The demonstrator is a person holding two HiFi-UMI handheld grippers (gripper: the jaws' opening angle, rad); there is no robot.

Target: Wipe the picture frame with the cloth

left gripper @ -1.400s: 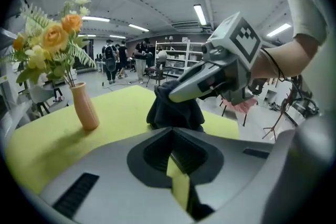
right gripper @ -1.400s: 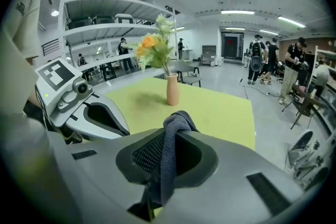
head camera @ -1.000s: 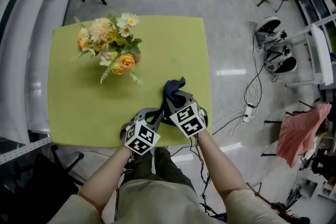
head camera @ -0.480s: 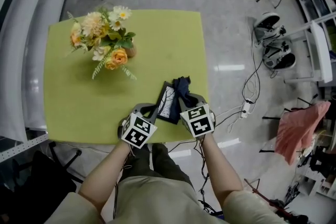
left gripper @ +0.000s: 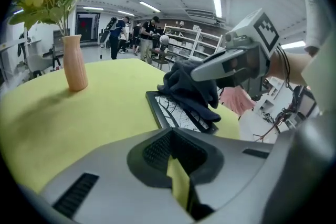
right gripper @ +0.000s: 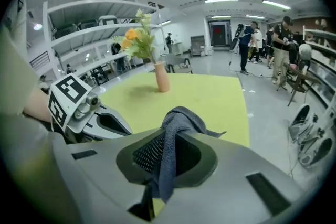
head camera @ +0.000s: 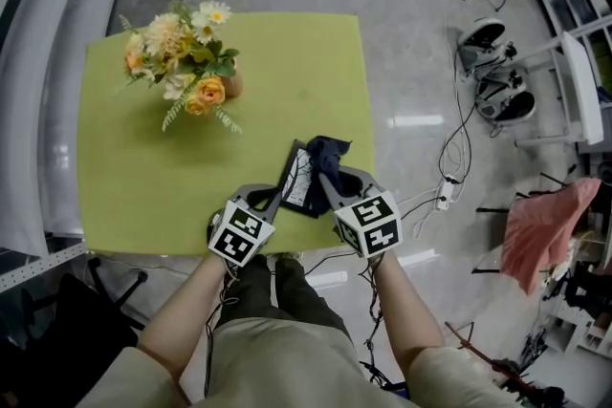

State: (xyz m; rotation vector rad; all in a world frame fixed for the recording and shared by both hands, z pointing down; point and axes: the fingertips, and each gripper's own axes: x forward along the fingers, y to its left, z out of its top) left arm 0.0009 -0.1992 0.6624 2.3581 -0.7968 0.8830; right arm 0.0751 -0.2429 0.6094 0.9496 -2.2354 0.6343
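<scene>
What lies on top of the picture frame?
A dark blue cloth, clamped in the right claw, lies on the far part of the picture frame. Its near part shows a branch-like print; the rest is covered.

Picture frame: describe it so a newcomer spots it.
Find the yellow-green table, toward its near right corner. The picture frame lies flat there, black-edged with a white, dark-lined print, partly under the dark blue cloth; the flower vase stands far off.
</scene>
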